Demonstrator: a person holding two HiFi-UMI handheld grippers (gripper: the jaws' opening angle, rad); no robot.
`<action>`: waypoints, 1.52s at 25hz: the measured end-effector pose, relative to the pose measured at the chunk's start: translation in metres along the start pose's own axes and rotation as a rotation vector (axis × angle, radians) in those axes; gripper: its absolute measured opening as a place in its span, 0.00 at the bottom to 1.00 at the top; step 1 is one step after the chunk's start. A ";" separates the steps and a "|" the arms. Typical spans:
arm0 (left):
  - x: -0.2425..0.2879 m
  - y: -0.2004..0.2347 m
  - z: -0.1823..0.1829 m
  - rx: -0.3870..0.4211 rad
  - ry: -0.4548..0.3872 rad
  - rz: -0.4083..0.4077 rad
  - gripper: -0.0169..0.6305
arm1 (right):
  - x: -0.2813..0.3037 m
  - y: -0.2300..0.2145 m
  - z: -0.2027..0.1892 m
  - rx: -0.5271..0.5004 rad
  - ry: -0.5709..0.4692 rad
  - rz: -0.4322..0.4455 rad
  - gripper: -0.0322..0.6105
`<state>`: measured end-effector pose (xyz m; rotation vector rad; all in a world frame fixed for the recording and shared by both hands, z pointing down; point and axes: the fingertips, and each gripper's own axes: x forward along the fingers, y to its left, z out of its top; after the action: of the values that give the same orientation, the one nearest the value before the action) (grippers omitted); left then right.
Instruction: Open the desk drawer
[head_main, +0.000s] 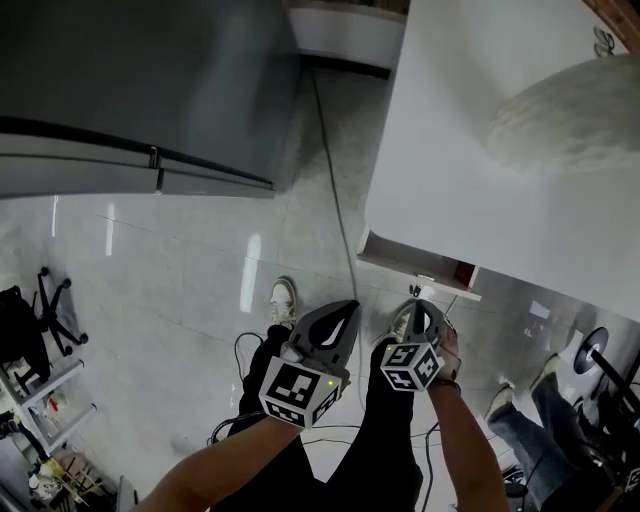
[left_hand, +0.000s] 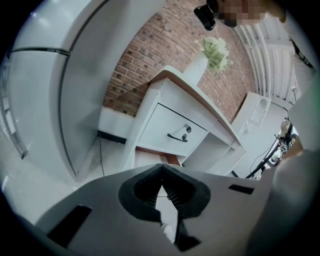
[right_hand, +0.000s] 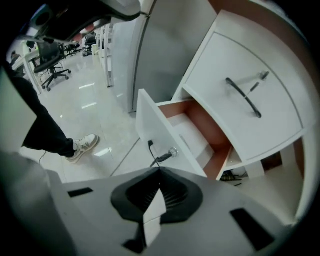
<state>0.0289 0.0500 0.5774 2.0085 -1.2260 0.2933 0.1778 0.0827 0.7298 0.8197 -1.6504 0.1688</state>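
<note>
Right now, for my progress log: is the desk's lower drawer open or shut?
Open. The lower drawer stands pulled out, its reddish-brown inside showing beneath the shut upper drawer.

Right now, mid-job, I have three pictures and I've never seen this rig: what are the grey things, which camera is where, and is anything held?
No robot here: a person holds a two-jaw gripper in each hand. The head view looks down from the person's head at the left gripper and right gripper over the floor. The other two views ride on the grippers and look along their jaws. The white desk carries a vase of flowers. Its upper drawer is closed; the lower drawer stands pulled out. Both grippers' jaws are together with nothing between them; the lower drawer's handle sits just beyond the right gripper's tips, not gripped.
</note>
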 end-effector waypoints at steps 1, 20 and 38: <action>-0.003 -0.002 0.004 0.003 0.003 0.000 0.04 | -0.007 -0.001 0.003 0.017 -0.005 0.001 0.08; -0.067 -0.080 0.081 0.110 0.025 -0.100 0.04 | -0.167 0.003 0.056 0.403 -0.107 0.152 0.07; -0.111 -0.157 0.128 0.168 0.021 -0.159 0.04 | -0.304 -0.036 0.094 0.707 -0.244 0.264 0.07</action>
<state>0.0808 0.0751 0.3538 2.2274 -1.0507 0.3472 0.1307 0.1328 0.4174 1.1738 -1.9507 0.9052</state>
